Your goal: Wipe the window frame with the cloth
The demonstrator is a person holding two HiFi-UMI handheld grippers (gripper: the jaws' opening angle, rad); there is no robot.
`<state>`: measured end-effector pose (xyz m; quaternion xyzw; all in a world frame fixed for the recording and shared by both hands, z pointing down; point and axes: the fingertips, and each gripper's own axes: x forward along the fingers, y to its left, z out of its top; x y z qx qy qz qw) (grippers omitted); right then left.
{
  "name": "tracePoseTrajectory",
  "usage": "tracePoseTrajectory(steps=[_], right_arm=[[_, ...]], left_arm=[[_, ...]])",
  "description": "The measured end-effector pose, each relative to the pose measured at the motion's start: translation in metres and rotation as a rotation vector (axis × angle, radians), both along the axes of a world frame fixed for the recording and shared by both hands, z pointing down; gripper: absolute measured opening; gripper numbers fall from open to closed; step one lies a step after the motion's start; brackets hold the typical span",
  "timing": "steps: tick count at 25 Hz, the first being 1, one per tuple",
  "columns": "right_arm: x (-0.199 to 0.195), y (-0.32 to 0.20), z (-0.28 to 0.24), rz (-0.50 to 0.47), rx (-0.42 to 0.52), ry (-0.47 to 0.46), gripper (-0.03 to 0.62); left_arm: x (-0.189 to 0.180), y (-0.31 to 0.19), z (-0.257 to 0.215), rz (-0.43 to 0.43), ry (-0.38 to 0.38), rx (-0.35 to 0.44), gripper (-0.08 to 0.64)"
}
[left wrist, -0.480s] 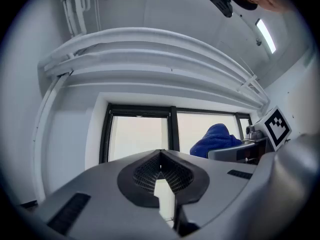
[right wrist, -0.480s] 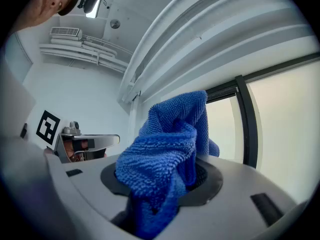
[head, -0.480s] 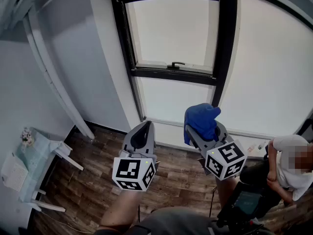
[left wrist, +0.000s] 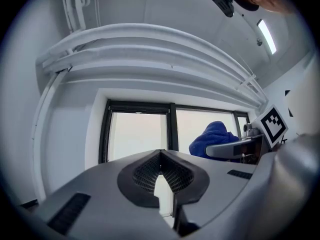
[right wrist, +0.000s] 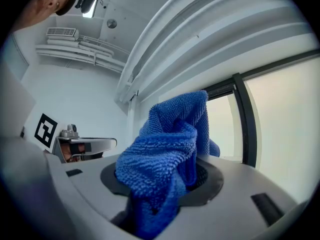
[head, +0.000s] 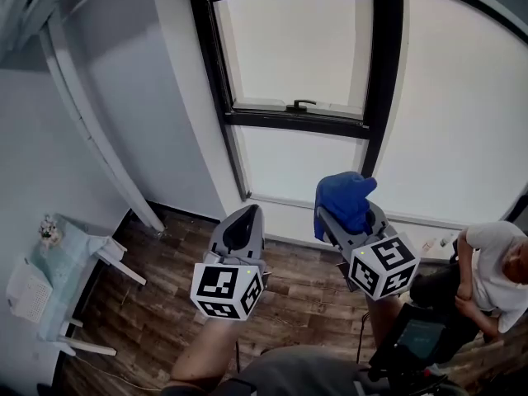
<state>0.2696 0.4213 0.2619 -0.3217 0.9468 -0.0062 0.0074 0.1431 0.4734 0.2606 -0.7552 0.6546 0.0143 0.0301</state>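
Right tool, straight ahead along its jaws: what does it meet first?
Likely the window: the cloth shut in the right tool leads, toward the black window frame or the pane beside it. Nothing shows in between; depth unclear.

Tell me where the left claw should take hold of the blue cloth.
I'd take the bunched free end of the blue cloth standing above the right claw, coming in from the side of the left claw. Its lower part is pinched in the right claw, so only that upright fold is loose. The left claw is shut and would need opening first.
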Motion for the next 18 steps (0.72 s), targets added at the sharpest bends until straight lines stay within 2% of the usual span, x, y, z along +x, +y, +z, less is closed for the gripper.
tracePoseTrajectory(steps=[9,18], right_arm=[[-0.025,0.009,0.001,-0.002,0.008,0.021,0.21],[-0.067,0.027,-0.006,0.026,0.017,0.04,0.21]], left_arm=[[-0.024,0.003,0.0,0.007,0.026,0.021,0.009],[-0.067,0.017,0.003,0.039,0.049,0.025,0.009]])
